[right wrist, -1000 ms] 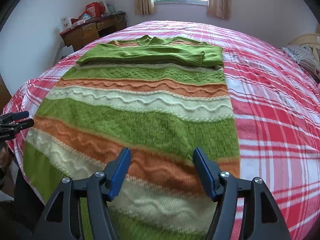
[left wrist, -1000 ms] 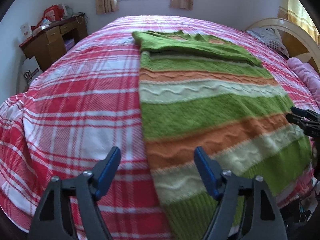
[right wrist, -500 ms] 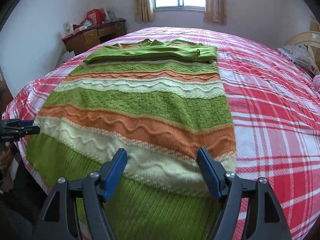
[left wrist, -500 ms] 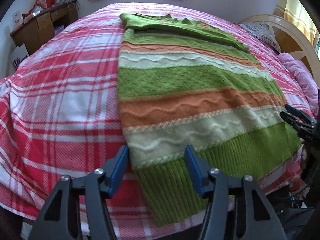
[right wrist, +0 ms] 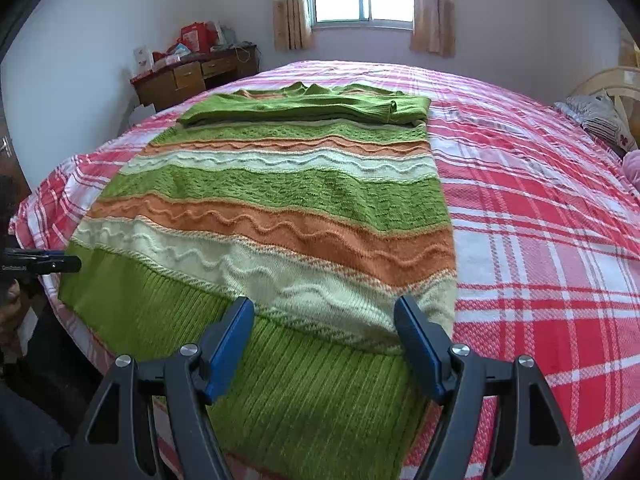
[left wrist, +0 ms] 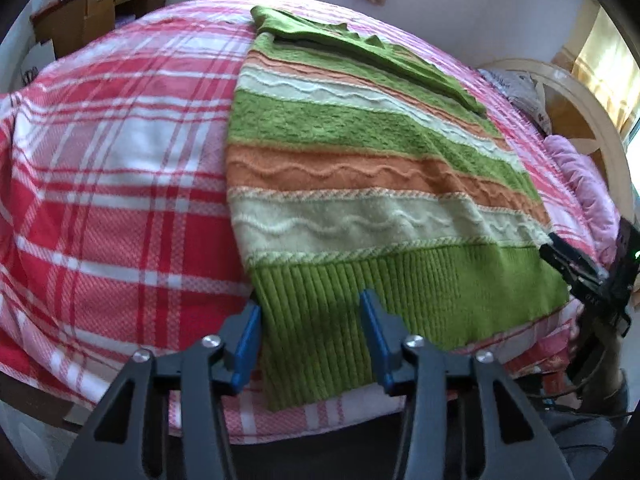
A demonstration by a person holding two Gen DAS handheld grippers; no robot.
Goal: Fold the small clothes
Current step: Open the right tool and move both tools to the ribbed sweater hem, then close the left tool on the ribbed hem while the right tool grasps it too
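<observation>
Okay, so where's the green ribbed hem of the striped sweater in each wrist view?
Left wrist: the ribbed hem lies bottom centre, between the closing left gripper jaws, not yet pinched.
Right wrist: the hem fills the bottom centre, under the open right gripper.
Shared landmark: the wooden desk, upper left in both.

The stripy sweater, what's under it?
The sweater lies flat on a red and white checked bedspread, which shows all around it. Its own green sleeves are folded on top. Whatever is beneath the bedspread is covered.
</observation>
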